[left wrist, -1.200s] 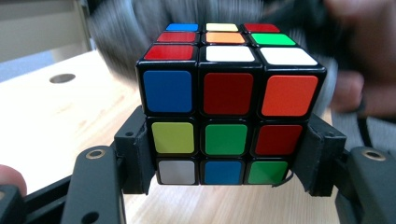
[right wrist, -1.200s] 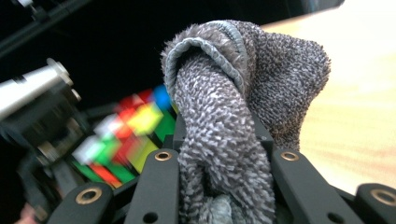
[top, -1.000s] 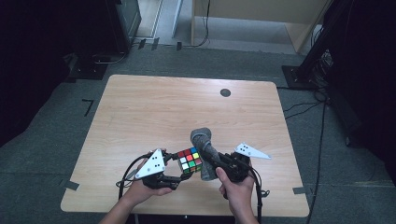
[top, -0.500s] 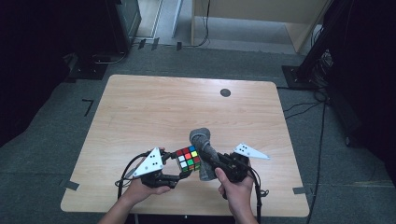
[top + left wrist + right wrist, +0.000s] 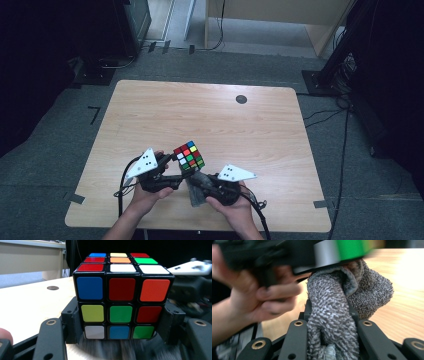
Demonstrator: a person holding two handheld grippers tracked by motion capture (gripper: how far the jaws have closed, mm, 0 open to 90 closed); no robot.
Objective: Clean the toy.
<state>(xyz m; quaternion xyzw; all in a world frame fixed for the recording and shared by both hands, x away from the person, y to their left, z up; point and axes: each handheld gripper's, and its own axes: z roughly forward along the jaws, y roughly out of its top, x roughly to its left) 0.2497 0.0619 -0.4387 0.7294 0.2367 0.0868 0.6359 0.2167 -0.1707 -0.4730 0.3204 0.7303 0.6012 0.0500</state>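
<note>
The light wooden table (image 5: 210, 120) is serving as reference, with the person's two hands working over its near edge. The left gripper (image 5: 172, 167) is clamping a scrambled multicoloured puzzle cube with black edges (image 5: 189, 155) between its jaws and holding it lifted above the near-centre of the table — in the left gripper view the cube (image 5: 122, 295) is sitting upright, both black jaws pressing against its lower side faces. The right gripper (image 5: 200, 186) is gripping a bunched grey terry cloth (image 5: 196, 192) just below and beside the cube; in the right gripper view the cloth (image 5: 332, 315) is bulging up between the jaws and touching the cube's underside (image 5: 332, 251), which is blurring. A small round black disc (image 5: 241, 99) is lying toward the table's far edge, well apart from the cube.
</note>
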